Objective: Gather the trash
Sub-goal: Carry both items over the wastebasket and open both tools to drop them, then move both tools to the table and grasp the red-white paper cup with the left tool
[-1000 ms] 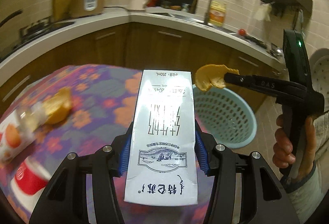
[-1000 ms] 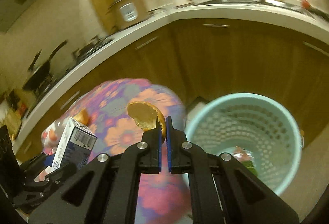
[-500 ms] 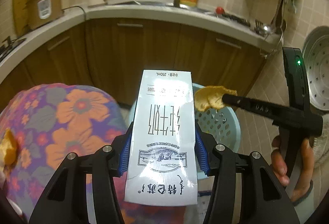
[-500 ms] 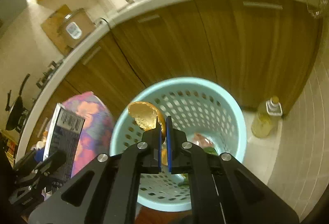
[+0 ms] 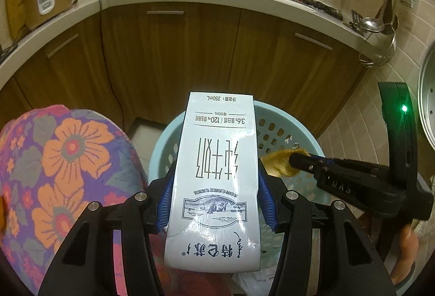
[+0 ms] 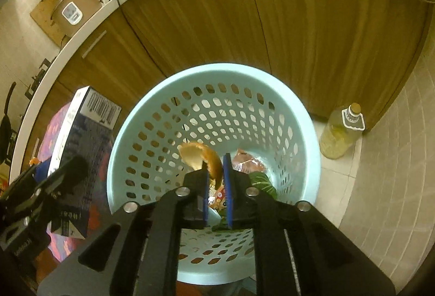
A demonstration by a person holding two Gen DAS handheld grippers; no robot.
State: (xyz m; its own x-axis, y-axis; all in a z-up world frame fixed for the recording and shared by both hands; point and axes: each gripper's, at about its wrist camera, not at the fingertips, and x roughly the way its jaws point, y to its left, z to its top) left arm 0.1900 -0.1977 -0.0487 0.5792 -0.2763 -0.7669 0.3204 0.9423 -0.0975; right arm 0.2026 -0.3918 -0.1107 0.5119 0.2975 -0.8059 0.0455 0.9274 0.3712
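Left gripper (image 5: pixel 214 198) clamps a 250 mL milk carton (image 5: pixel 214 173) across its flat sides above the basket (image 6: pixel 136 132). Stiff glossy paperboard, likely light, crushable. Right gripper (image 6: pixel 216 170) has jaws slightly parted; orange peel (image 6: pixel 201 157) sits between them, contact unclear. Curled, thin, light. Basket: perforated pale-blue plastic, wrappers inside.

Basket (image 6: pixel 130 132) mouth open beneath us; wrappers (image 6: pixel 248 164) lie only at its bottom, so we have room to descend. The milk carton (image 5: pixel 214 160) in the left gripper (image 5: pixel 214 203) crowds the rim's left. Cabinet doors (image 6: pixel 217 24) wall off the far side. An oil bottle (image 6: pixel 341 132) stands on the floor right of the basket.
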